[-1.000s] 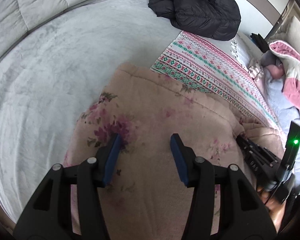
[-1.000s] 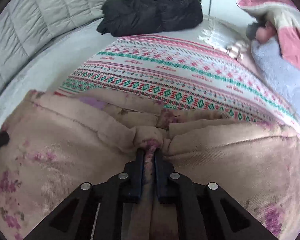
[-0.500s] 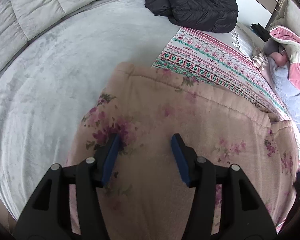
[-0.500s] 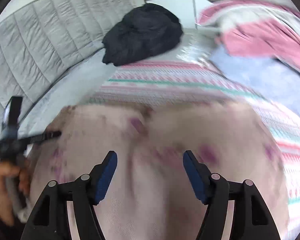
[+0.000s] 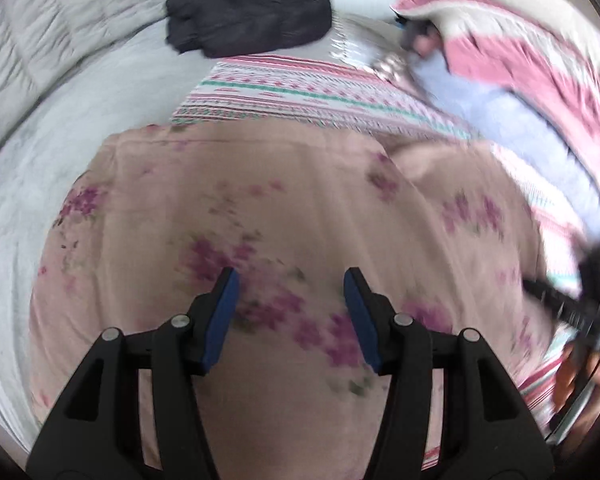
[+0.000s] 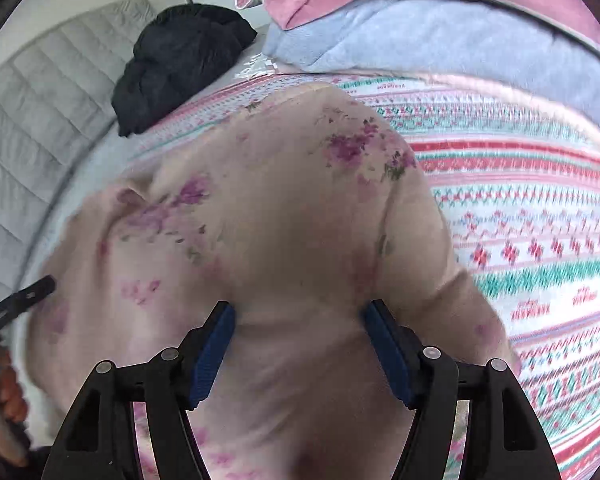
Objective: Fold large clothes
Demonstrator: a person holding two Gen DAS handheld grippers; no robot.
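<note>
- Left gripper [image 5: 290, 294]: held wide open above the garment [image 5: 260, 216], nothing gripped.
- Right gripper [image 6: 300, 328]: likewise spread open over the garment [image 6: 284, 208].
- Garment: pink, floral, laid on the bed [image 5: 40, 152], its far edge over a striped blanket [image 6: 532, 216].
- Black jacket [image 5: 248, 4] seen far beyond.

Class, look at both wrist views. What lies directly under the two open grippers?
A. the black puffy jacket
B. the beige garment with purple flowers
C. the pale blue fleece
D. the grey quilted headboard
B: the left gripper and right gripper both stand open over the beige garment with purple flowers, gripping nothing.
</note>
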